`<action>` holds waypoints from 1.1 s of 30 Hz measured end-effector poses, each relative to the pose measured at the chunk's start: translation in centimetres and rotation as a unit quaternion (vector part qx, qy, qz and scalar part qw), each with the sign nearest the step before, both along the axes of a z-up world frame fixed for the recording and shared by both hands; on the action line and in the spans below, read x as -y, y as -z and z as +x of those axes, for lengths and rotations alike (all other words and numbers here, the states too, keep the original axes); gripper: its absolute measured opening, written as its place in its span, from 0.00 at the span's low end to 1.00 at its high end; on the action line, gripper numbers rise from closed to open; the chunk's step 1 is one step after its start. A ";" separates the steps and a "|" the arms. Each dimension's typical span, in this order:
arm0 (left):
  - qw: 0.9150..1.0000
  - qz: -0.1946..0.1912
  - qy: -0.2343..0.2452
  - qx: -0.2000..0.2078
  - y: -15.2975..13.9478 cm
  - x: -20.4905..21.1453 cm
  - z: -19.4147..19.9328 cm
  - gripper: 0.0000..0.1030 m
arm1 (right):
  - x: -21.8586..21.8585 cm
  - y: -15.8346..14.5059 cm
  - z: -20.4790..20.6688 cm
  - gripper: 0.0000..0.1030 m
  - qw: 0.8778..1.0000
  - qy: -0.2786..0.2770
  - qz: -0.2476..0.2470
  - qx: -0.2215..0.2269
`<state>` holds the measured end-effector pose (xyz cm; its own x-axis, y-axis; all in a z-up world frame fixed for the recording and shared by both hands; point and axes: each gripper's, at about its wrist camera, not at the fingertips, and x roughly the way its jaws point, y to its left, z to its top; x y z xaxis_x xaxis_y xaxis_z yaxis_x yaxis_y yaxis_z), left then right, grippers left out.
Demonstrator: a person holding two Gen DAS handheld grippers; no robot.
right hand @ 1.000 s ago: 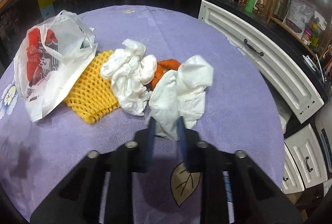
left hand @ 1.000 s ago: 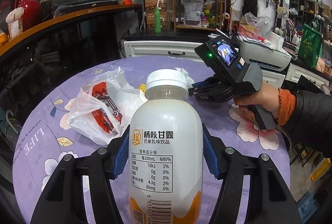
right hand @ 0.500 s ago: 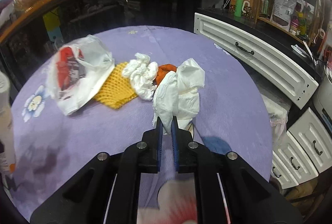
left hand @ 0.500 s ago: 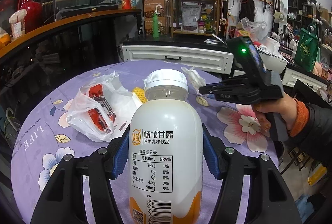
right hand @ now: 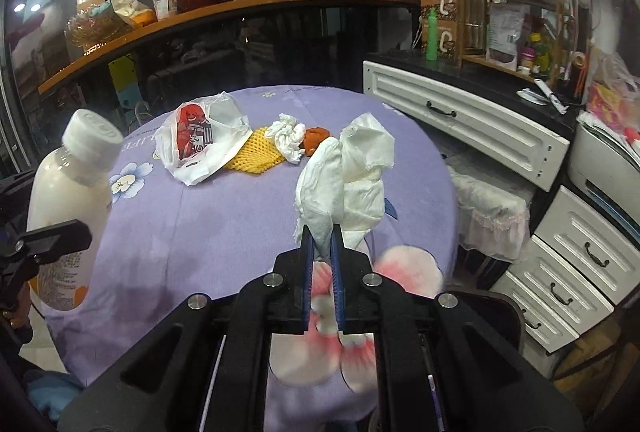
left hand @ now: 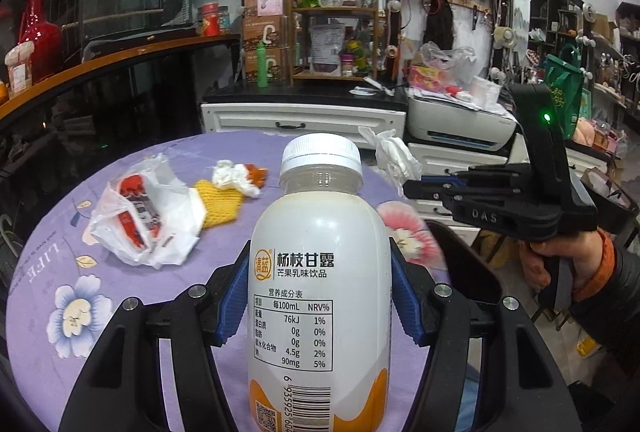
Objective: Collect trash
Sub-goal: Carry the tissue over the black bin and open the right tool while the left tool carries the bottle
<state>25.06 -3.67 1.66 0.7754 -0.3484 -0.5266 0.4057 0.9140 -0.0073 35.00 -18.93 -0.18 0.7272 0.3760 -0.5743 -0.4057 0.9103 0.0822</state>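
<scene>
Holding empty white-capped bottle (left hand: 320, 296) and crumpled tissue (right hand: 348, 179) above table (right hand: 208, 216).

On the desk (right hand: 192, 232), toward its far edge, a plastic bag (right hand: 200, 139) lies leftmost, overlapping a foam net (right hand: 256, 151) to its right. A crumpled tissue (right hand: 286, 135) rests on the net's right end, and a peel (right hand: 316, 137) lies just beside the tissue, nearer the right edge.
</scene>
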 end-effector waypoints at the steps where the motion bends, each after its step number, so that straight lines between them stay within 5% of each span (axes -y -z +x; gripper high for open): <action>1: 1.000 -0.002 0.003 0.001 0.0 0.7 -0.2 0.59 | 0.9 0.1 -0.9 0.09 1.000 0.005 0.004 0.001; 16: 0.996 -0.011 0.082 0.011 0.6 12.8 -2.3 0.59 | 13.3 6.0 -8.0 0.09 0.992 0.115 0.013 -0.040; 33: 0.992 0.000 0.121 -0.040 4.9 19.5 -1.2 0.59 | 18.0 18.8 -3.4 0.09 0.968 0.166 0.015 -0.187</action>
